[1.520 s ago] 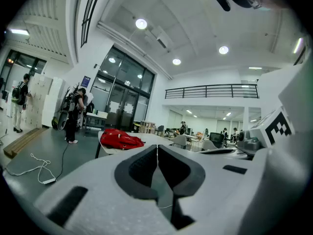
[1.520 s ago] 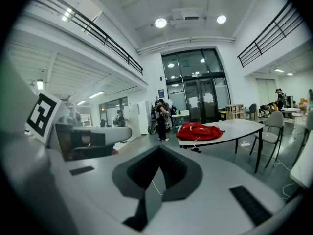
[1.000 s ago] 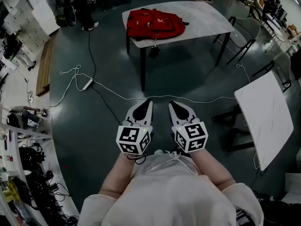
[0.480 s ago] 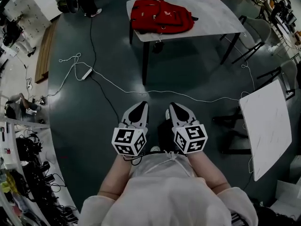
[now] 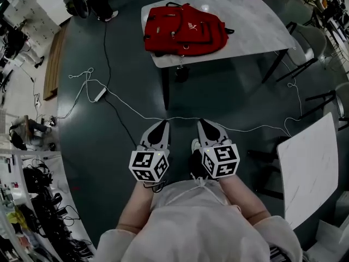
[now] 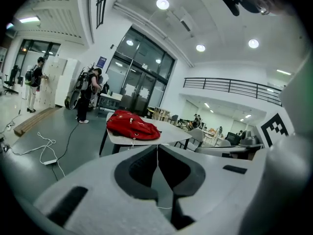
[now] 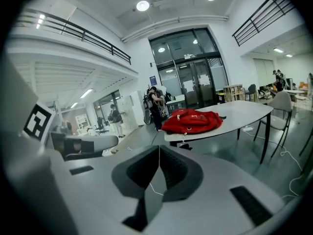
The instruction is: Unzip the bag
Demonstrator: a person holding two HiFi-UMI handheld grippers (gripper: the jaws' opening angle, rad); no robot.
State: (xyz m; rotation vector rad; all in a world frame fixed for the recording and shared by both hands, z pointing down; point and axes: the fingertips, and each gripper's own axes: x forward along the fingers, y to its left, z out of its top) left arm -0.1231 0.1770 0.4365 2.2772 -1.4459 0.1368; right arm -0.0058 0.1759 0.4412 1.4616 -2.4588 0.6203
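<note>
On the white table [image 5: 256, 21] well ahead lies the red backpack [image 5: 184, 29]. Left gripper [image 5: 163, 125] and right gripper [image 5: 201, 123] are both pressed together, empty. A white floor cable [image 5: 245, 129] crosses between and could trip the approach.

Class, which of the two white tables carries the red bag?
The far table ahead, under the red bag; the nearer right-hand table lacks one.

No readable text (bag [image 5: 184, 29] logo [image 5: 192, 25] too small).
</note>
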